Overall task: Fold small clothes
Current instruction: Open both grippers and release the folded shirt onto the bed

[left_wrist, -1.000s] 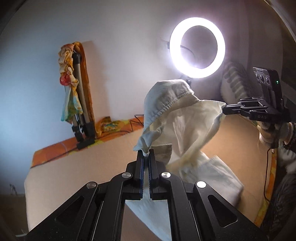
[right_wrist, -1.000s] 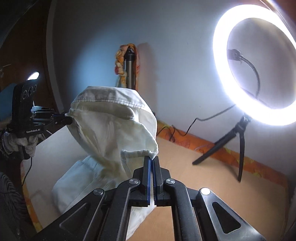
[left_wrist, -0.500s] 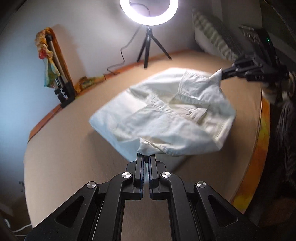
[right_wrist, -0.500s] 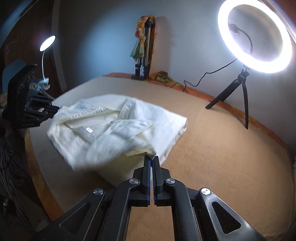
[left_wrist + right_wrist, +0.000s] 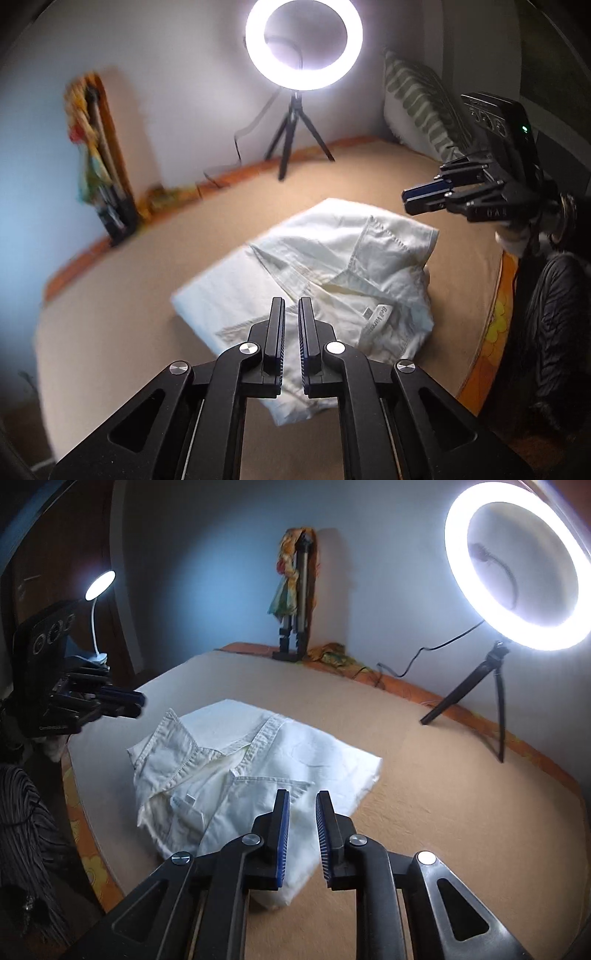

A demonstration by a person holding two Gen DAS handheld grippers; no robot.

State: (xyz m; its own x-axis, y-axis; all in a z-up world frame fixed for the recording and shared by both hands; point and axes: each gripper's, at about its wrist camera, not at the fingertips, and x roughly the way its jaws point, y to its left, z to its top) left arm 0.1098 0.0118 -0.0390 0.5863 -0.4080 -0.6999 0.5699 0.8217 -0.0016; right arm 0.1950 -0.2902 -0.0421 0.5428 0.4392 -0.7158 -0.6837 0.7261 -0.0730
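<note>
White shirt (image 5: 325, 273), folded over, collar and label up, lying on tan bed surface (image 5: 443, 812) near its front edge. Left tongs (image 5: 291, 306) just above near hem, jaws slightly parted, nothing between them. Right tongs (image 5: 302, 801) over opposite corner, jaws just opened, parted, cloth released. Ring light on tripod (image 5: 517, 565) at far side, well apart. Folded tripod with patterned cloth (image 5: 295, 590) against wall. Small desk lamp (image 5: 98, 590) at left.

A label (image 5: 378, 320) sewn inside the white shirt (image 5: 332, 266) reads "Bel Varen…".
</note>
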